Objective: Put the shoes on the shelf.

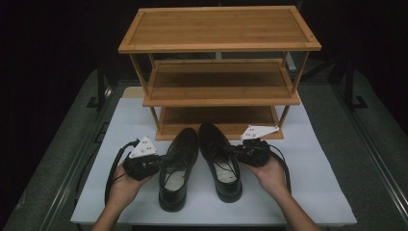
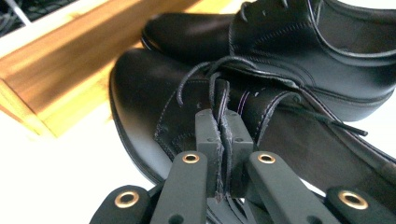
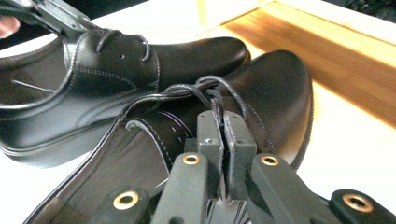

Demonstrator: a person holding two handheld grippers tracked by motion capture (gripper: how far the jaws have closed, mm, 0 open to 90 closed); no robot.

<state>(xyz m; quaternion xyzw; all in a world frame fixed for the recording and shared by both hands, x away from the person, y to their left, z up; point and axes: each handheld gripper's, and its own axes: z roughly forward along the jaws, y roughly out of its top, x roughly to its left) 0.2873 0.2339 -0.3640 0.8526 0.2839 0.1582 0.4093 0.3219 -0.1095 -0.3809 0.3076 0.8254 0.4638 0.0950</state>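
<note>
Two black leather lace-up shoes stand side by side on the white table top, toes toward the rack: the left shoe [image 1: 178, 166] and the right shoe [image 1: 219, 159]. My left gripper [image 1: 161, 161] comes in from the left and is shut on the left shoe [image 2: 149, 93], its jaws [image 2: 223, 116] pinching the laced flap at the opening. From the right side my right gripper [image 1: 235, 151] is shut on the right shoe [image 3: 280, 88], jaws [image 3: 220, 119] clamped on its flap by the laces. Both shoes rest on the table.
A three-tier bamboo shoe rack [image 1: 219, 72] stands just beyond the toes, with its shelves bare. The white table top [image 1: 298, 183] has free room right and left of the hands. Dark floor and metal frames surround the table.
</note>
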